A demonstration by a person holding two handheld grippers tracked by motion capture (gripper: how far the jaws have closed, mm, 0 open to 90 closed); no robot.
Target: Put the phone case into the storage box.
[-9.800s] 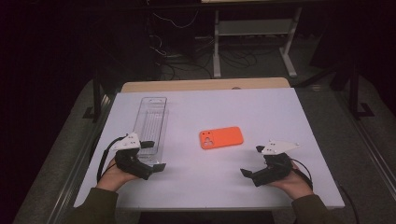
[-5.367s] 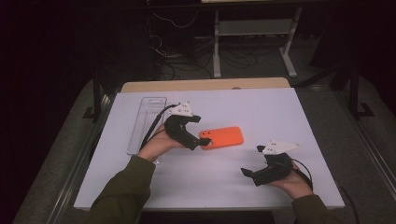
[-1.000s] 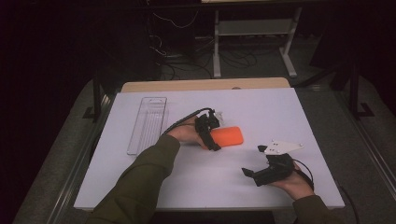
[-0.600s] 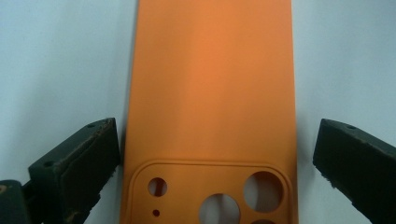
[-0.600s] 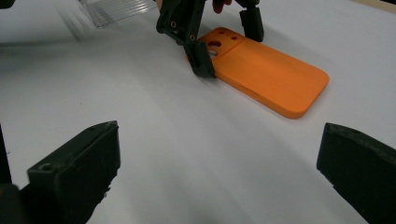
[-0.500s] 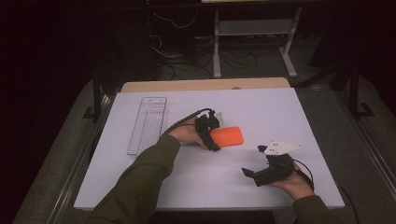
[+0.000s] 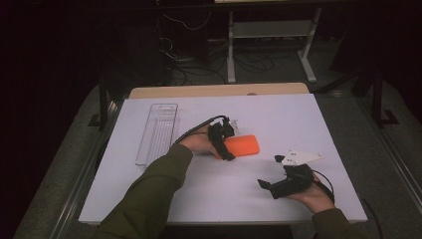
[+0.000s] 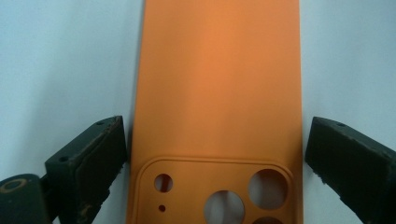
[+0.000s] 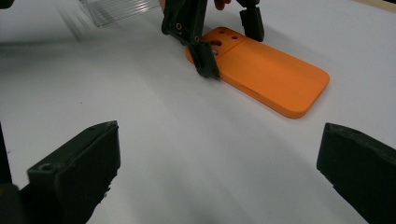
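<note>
An orange phone case point(image 7: 246, 145) lies flat, camera cut-outs up, in the middle of the white table point(image 7: 298, 114). My left gripper point(image 7: 231, 143) straddles its camera end. In the left gripper view the case point(image 8: 219, 84) runs between the jaws of my left gripper point(image 8: 215, 158). They have just been closing and stand at its two long edges, with a thin gap on one side. My right gripper point(image 7: 268, 172) rests open at the front right, nothing between its jaws. In the right gripper view my right gripper point(image 9: 219, 177) faces the case point(image 9: 271, 79) and my left gripper point(image 9: 229, 46).
A clear ribbed plastic tray point(image 7: 158, 132) lies lengthwise at the table's left, its end also in the right gripper view point(image 9: 116, 9). A wooden edge point(image 7: 214, 91) runs behind the white top. Dark floor, cables and a metal stand lie beyond.
My left hand has come from beside the tray across to the orange case and has stayed there over the last second. The right hand has not moved.
</note>
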